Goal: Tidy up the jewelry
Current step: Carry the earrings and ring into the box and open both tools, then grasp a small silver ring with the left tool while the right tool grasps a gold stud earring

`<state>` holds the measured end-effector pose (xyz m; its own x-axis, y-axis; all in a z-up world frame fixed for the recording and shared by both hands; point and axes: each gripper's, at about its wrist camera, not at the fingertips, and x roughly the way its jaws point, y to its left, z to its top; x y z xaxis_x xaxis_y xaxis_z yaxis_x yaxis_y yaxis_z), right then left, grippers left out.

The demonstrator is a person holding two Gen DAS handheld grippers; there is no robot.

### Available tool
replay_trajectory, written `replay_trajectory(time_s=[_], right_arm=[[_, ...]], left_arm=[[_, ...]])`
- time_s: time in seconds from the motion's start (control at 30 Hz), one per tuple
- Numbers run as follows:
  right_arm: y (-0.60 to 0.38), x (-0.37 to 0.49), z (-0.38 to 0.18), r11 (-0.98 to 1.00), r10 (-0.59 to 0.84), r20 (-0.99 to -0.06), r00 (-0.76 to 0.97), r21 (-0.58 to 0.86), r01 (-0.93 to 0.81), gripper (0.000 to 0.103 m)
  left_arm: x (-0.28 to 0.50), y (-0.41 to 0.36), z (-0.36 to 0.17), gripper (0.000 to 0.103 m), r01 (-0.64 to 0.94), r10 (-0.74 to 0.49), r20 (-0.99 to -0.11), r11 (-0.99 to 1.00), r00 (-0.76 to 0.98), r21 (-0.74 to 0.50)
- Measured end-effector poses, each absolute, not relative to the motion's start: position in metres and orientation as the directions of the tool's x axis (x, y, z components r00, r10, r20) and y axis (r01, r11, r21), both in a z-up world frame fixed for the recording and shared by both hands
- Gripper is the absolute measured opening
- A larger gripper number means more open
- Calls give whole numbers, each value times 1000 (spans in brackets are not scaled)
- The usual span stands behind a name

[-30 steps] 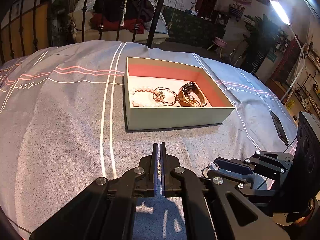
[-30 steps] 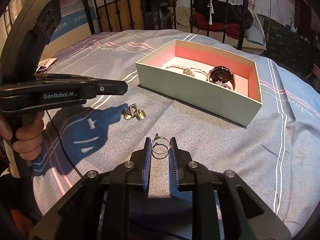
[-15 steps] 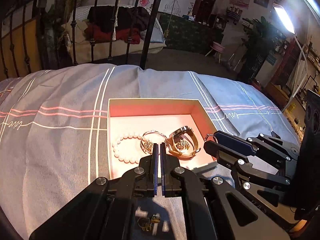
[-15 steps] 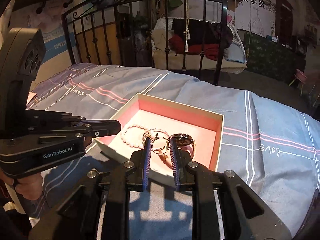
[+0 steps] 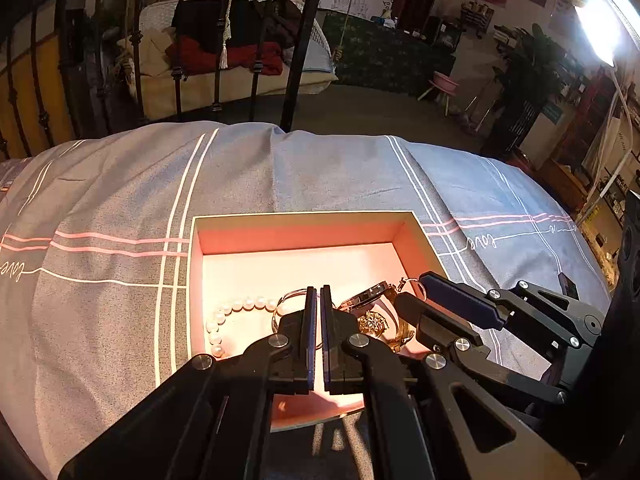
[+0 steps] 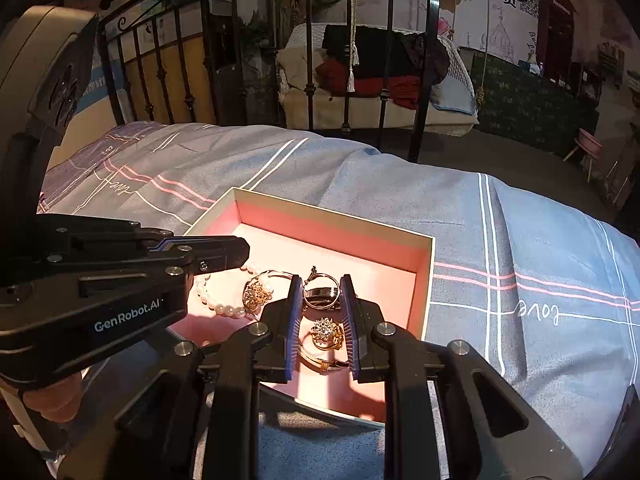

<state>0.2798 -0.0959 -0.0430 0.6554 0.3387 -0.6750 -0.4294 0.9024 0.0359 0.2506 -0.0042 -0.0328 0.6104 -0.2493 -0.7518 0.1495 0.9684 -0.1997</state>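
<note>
An open box (image 5: 304, 218) (image 6: 340, 216) with a pink lining sits on the bed. Inside lie a pearl bracelet (image 5: 236, 308) (image 6: 224, 309), a thin bangle with a gold flower (image 6: 256, 293), and a gold watch with a flower piece (image 5: 374, 322) (image 6: 326, 330). My right gripper (image 6: 321, 294) is shut on a hoop earring (image 6: 320, 290) and holds it above the box interior. In the left wrist view it (image 5: 416, 292) reaches in from the right. My left gripper (image 5: 315, 300) is shut and empty over the box's near side.
The bed has a blue-grey cover (image 5: 120, 200) with white and pink stripes. A black metal bed frame (image 6: 304, 60) stands behind it. A hand (image 6: 52, 396) holds the left gripper's body (image 6: 100, 280), which crosses the right wrist view's left side.
Both grippers have moved forward over the box. The right gripper has carried the hoop earring from the bedcover to above the box interior. The left gripper stays shut.
</note>
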Motion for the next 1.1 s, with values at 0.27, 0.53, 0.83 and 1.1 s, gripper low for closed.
replay_trajectory(time_s=[0.27,0.53,0.83,1.1], right_arm=[[-97,284,-53,898,349,-694,630,57,-435,20],[-102,266,-61,898,358,-690,629,71,-433,44],[-125,190,-67,905,365,-669,647,90,-417,55],[-114,163,-87,864,409,-726,552,115,-490,55]], left_arm=[[250,2,-37,2,138,-247,-760,969,602,-205],[239,10,-33,9,129,-240,-763,970,600,-204],[157,30,-41,54,134,-237,-744,971,625,-197],[126,24,-82,52,168,-186,-796,980,576,-108]])
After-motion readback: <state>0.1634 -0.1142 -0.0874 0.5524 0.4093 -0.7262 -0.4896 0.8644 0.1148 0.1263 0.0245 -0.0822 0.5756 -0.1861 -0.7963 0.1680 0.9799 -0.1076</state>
